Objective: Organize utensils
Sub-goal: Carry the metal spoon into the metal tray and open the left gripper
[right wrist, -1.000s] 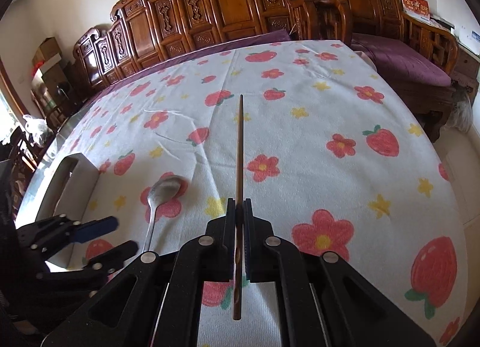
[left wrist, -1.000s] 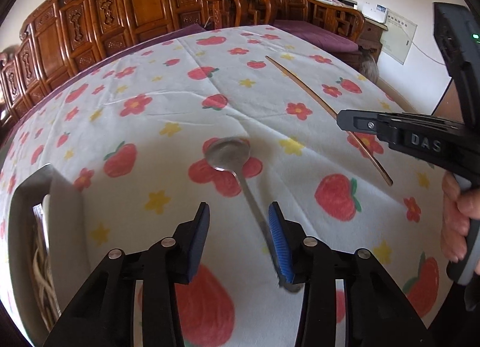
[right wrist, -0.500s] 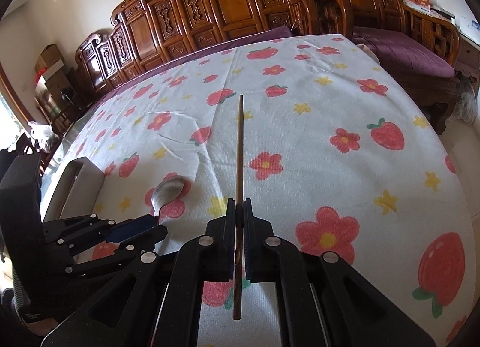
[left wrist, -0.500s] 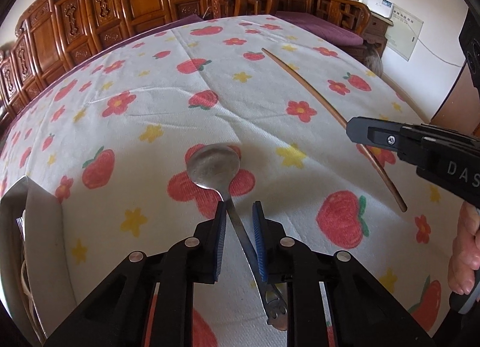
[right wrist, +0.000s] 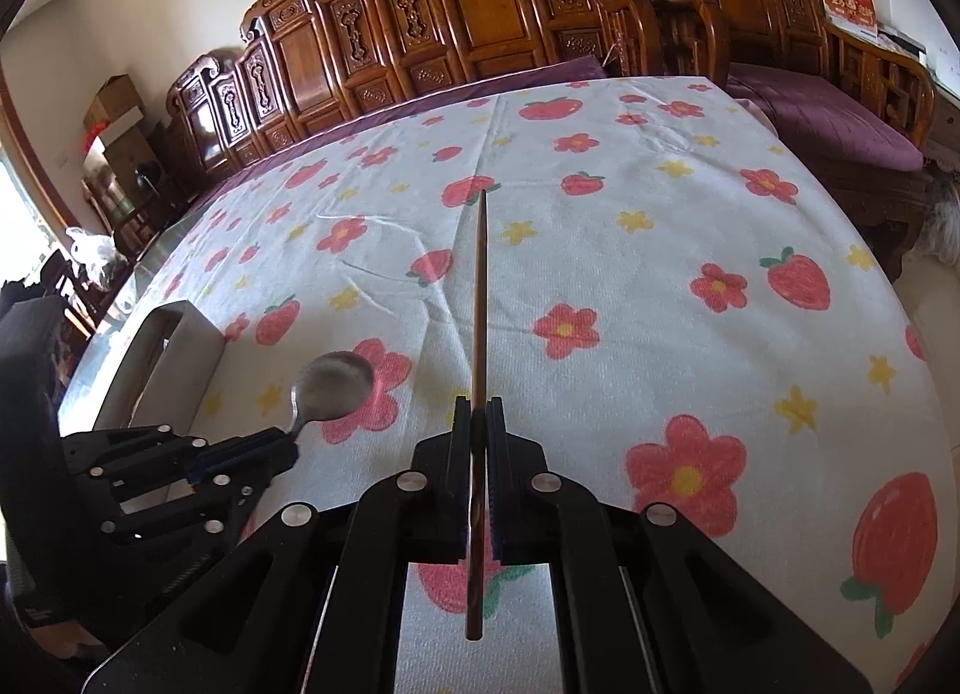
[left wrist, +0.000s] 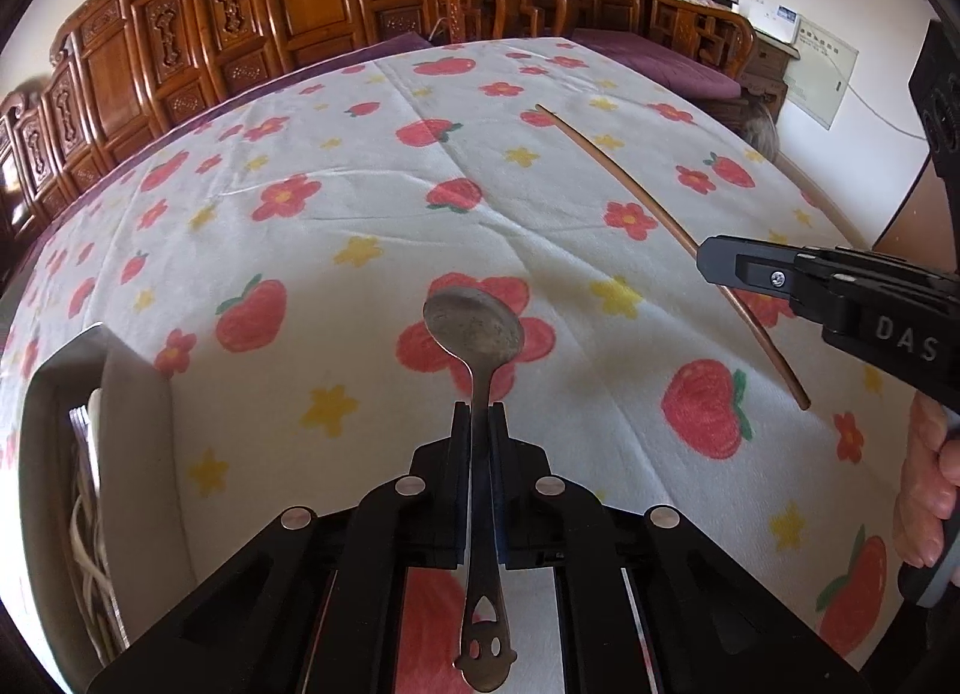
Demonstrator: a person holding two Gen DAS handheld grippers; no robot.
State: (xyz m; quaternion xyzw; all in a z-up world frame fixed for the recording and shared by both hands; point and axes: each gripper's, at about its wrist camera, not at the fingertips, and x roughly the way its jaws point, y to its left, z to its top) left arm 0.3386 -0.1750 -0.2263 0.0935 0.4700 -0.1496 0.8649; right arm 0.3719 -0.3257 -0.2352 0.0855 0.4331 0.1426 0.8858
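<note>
A metal spoon [left wrist: 474, 328] lies over a red flower on the strawberry-print tablecloth [left wrist: 336, 202]. My left gripper [left wrist: 479, 412] is closing on its handle, and the pads press both sides of it. The handle's smiley-cut end sticks out behind the jaws. In the right wrist view the spoon [right wrist: 333, 385] and left gripper [right wrist: 282, 445] appear at lower left. My right gripper [right wrist: 479, 406] is shut on a long brown chopstick [right wrist: 480, 286] that points away over the table. From the left wrist view, the chopstick [left wrist: 630, 196] runs diagonally through the right gripper [left wrist: 720, 265].
A grey utensil holder [left wrist: 138, 394] with several pale sticks inside stands at the table's left edge, also seen as the holder [right wrist: 174, 352] in the right wrist view. Carved wooden chairs [right wrist: 480, 33] line the far side. A person's hand [left wrist: 927, 484] grips the right tool.
The left gripper's jaws closed from wide apart onto the spoon handle, and the handle now sits straight between them. The right gripper keeps the chopstick as before.
</note>
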